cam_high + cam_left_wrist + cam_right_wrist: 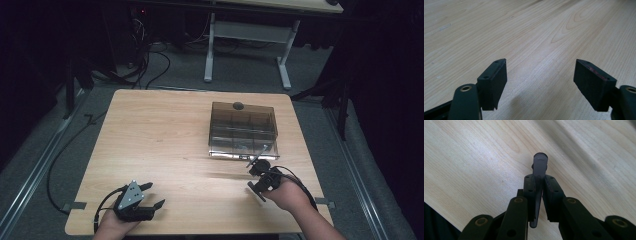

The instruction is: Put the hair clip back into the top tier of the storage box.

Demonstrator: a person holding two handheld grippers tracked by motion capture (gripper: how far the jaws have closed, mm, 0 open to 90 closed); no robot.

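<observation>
We see the right gripper above the wooden table, held in the person's right hand at about five o'clock on the tabletop. Its jaws are clenched on a slim dark grey stick-like piece; in the right gripper view that piece stands between the two black pads, its rounded end poking out past the tips toward twelve o'clock and its other end running down between the jaws. What exactly the piece is we cannot tell. In the high view its tip lies just beside the front edge of a smoky transparent compartment box, which sits at about two o'clock on the table with a small dark knob on its far rim. The box's inner cells hold small items too dim to name.

The left gripper rests at about seven o'clock near the table's near edge, in the left hand. Its jaws are released, standing wide apart with only bare wood grain between them in the left gripper view, and it lies well apart from the box
</observation>
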